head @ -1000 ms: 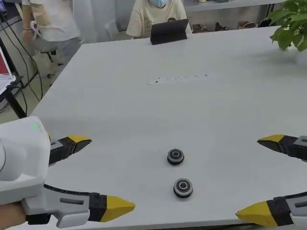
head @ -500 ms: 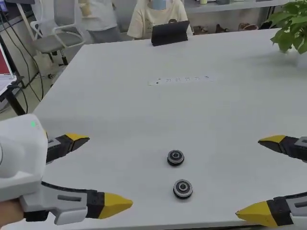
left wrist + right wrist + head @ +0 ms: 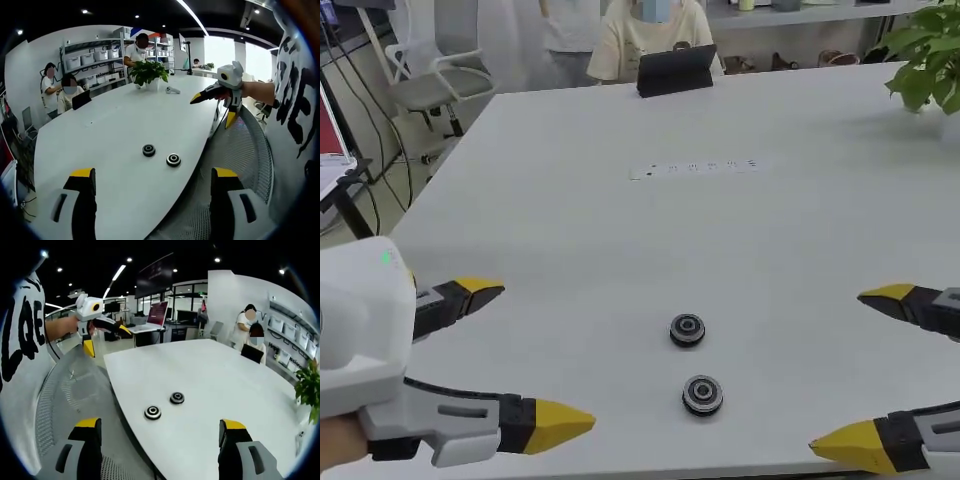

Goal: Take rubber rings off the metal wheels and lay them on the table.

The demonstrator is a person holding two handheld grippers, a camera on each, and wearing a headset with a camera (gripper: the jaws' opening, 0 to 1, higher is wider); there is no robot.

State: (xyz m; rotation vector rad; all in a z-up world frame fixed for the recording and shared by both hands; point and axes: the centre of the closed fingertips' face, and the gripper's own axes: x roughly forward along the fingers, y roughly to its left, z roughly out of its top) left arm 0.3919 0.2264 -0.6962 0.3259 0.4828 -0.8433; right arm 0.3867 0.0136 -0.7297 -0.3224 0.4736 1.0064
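You are holding your left gripper (image 3: 545, 355) and right gripper (image 3: 840, 370) wide open at the near edge, just like a moment ago. Between them, the near wheel (image 3: 703, 394) and far wheel (image 3: 687, 330) are sitting untouched on the table (image 3: 720, 230). Their rubber rings (image 3: 688, 393) are still on, so no work is starting yet.

Two metal wheels (image 3: 687, 330) (image 3: 702, 394), two grippers (image 3: 532, 357) (image 3: 855, 368), one table (image 3: 620, 230), one plant (image 3: 925, 50).
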